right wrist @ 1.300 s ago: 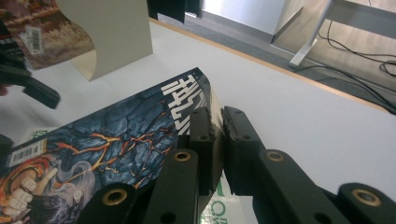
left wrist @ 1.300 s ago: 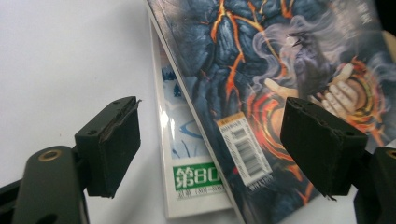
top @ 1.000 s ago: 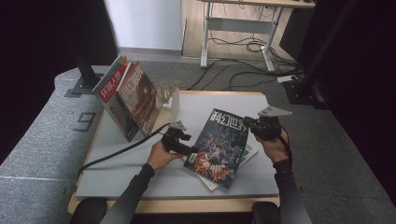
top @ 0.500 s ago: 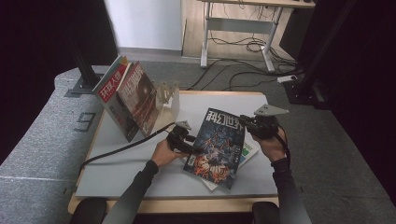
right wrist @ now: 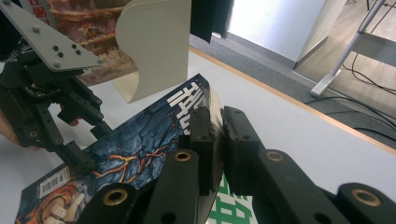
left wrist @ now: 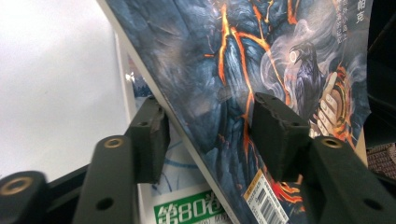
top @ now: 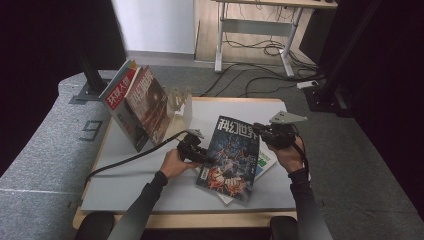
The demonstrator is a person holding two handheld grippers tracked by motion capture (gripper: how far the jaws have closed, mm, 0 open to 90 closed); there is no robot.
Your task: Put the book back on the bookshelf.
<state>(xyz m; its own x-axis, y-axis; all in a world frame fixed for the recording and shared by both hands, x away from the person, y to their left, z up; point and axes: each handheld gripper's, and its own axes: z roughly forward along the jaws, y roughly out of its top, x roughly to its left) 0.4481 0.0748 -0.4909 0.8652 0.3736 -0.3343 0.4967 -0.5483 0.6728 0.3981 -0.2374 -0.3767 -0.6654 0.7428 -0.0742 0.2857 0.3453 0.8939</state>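
Observation:
A dark blue and orange magazine (top: 230, 155) lies tilted at the middle of the white table (top: 150, 185), raised off a green and white magazine (top: 265, 162) under it. My right gripper (top: 260, 131) is shut on its upper right edge; in the right gripper view the jaws (right wrist: 217, 121) press close on the cover (right wrist: 140, 140). My left gripper (top: 200, 154) is at the magazine's left edge. In the left gripper view its jaws (left wrist: 212, 126) stand open astride that edge, one pad (left wrist: 275, 135) over the cover (left wrist: 224, 70), the other below.
Two magazines (top: 135, 107) lean upright against a cream bookend (top: 182, 102) at the table's back left. A black cable (top: 125, 160) trails from the left gripper across the table's left half. A desk frame and floor cables lie beyond the table.
The right gripper has drifted slightly left with the magazine's edge in it. The left gripper has edged up to the magazine's left side, which now sits between its jaws.

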